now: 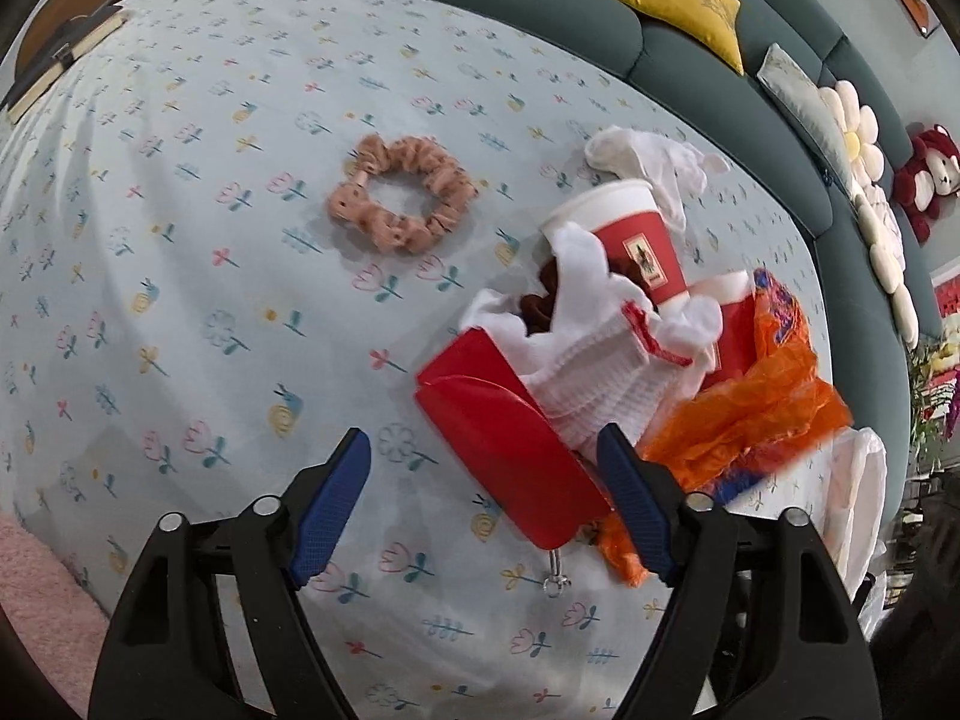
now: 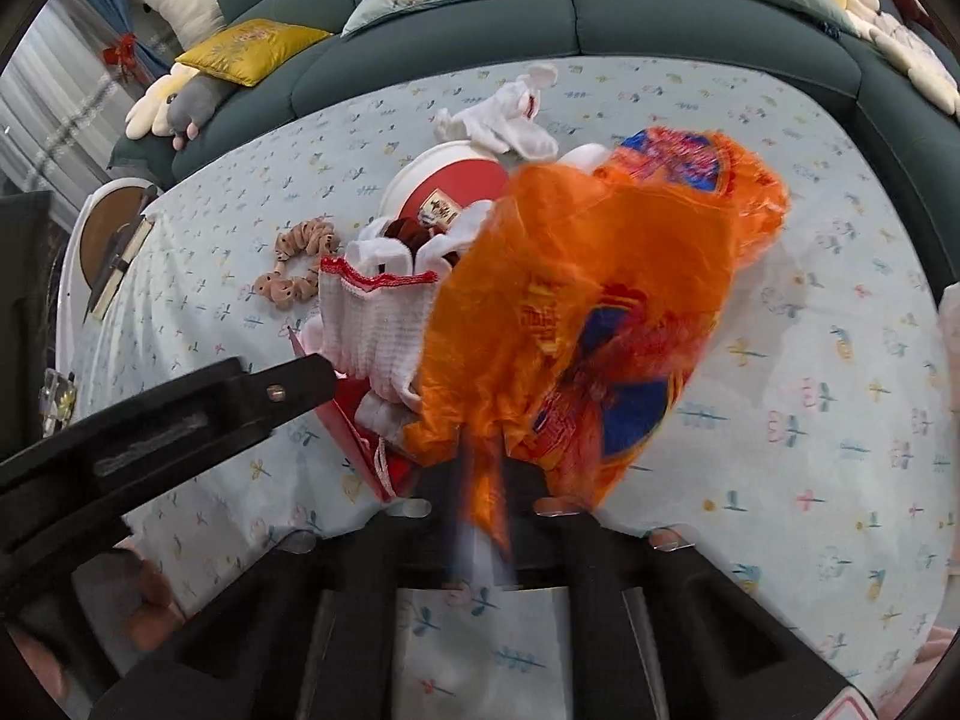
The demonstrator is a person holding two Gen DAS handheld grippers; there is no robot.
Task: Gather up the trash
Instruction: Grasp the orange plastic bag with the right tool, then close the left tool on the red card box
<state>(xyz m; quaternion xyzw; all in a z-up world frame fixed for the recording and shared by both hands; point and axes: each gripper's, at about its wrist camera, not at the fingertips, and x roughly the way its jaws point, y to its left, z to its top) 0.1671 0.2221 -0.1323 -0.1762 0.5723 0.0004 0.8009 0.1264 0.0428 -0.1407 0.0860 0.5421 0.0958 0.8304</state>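
Two grippers hang over the bed (image 1: 180, 192). On the right gripper (image 2: 483, 480) the jaws are pressed together, pinching an orange bag (image 2: 600, 300) that billows up ahead of them. The left gripper (image 1: 483, 462) has its jaws spread, a red box (image 1: 498, 432) between them, its right finger (image 1: 630, 498) against the bag's edge. Beyond the box lie a white cloth (image 1: 588, 372) and a red cup (image 1: 636, 234); left of the cup sits a pink scrunchie (image 1: 399, 195).
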